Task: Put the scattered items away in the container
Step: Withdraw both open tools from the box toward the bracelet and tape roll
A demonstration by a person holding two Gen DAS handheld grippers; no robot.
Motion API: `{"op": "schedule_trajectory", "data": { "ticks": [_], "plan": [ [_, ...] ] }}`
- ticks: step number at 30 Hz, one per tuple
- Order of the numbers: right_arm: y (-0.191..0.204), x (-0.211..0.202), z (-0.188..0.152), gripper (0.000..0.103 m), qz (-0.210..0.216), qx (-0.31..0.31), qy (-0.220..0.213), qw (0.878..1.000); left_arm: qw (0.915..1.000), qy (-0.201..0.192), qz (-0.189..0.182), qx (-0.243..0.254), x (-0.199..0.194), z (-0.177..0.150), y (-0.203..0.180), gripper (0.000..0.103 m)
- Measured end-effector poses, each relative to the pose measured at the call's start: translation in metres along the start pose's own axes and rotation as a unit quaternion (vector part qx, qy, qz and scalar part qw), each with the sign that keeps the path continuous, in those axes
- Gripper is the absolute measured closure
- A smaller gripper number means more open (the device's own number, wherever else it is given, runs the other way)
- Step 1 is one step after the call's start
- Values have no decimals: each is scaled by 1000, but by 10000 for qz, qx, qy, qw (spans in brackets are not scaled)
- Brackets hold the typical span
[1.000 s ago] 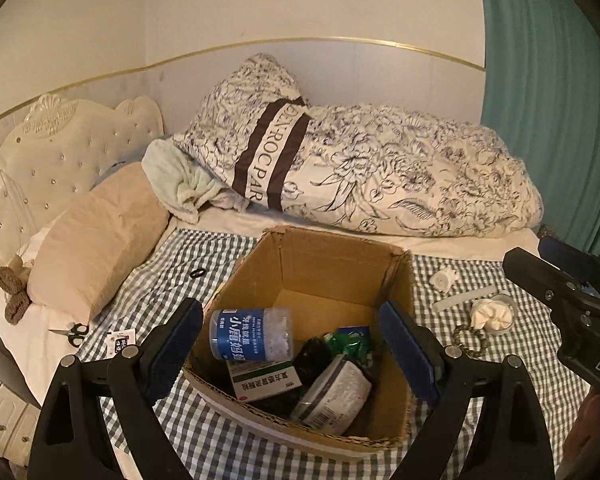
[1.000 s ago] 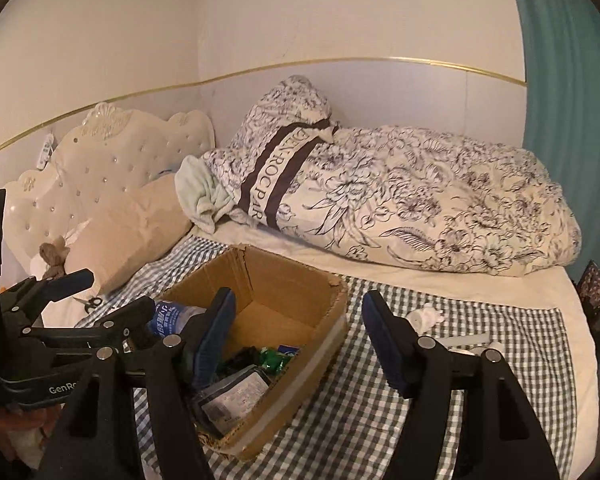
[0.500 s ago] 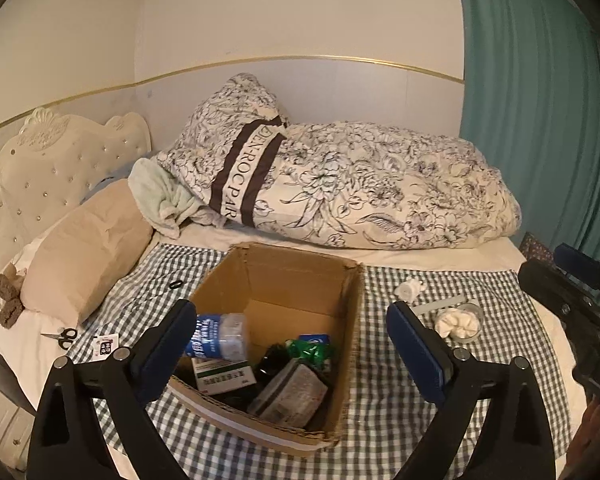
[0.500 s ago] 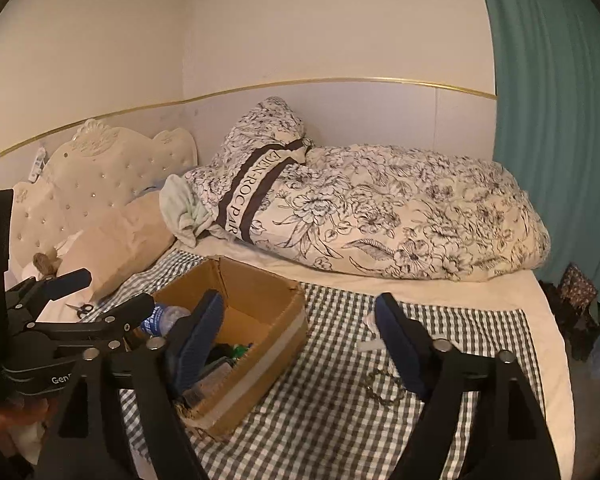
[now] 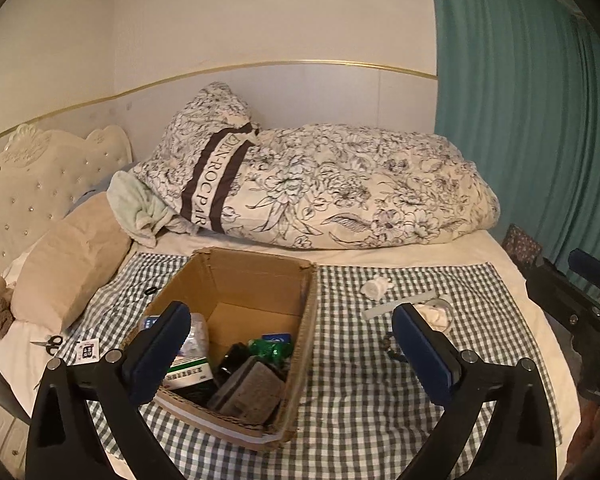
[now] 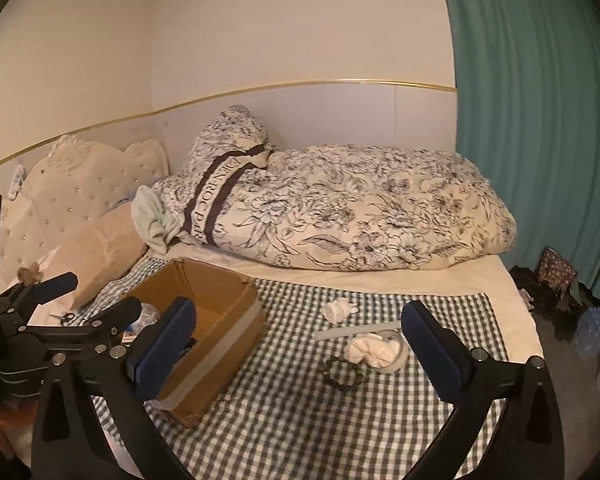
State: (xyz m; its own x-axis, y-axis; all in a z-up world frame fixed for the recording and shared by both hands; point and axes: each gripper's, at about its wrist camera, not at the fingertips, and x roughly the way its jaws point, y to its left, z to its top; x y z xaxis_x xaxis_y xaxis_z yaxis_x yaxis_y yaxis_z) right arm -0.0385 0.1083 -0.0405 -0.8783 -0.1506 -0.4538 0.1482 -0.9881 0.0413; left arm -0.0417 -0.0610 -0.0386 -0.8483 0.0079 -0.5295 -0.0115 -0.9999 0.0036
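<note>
A brown cardboard box (image 5: 256, 280) sits on a checked cloth (image 5: 352, 392) that lies on the bed (image 5: 500, 252). Everything here is told from the box.

Inside the box, at the near end, lie a clear bottle with a blue label (image 5: 194, 330), a white and green packet (image 5: 188, 372), a green wrapper (image 5: 270, 348) and a grey sponge block (image 5: 252, 392). They are all packed close together.

To the right of the box, on the cloth, lies a small white wad (image 5: 374, 288). A bit nearer than that is a flat pale strip (image 5: 396, 308), then a clear cup with white stuff in it (image 6: 378, 350). Just beside the cup lies a dark bead loop (image 6: 342, 374).

To the left of the box, a small black ring (image 5: 151, 291) lies on the cloth. Further left are a little white card (image 5: 88, 350) and a pair of scissors (image 5: 48, 343). A tan pillow (image 5: 68, 268) lies past them.

Behind the box is a big flowery quilt (image 5: 340, 188).

The left tongs (image 5: 290, 354) are wide apart and opening, with nothing pinched; the near end of the box shows between them. The right tongs (image 6: 298, 350) are also wide apart and opening, holding nothing, above the cloth right of the box.
</note>
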Motion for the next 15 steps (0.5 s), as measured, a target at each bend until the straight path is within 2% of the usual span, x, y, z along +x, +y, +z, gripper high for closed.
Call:
{"op": "schedule_trajectory", "data": {
  "ticks": [15],
  "plan": [
    [-69,-7,-16,0,-562,242,217,9979,9989,-48,-314,356,10,-3,-50,0]
  ]
}}
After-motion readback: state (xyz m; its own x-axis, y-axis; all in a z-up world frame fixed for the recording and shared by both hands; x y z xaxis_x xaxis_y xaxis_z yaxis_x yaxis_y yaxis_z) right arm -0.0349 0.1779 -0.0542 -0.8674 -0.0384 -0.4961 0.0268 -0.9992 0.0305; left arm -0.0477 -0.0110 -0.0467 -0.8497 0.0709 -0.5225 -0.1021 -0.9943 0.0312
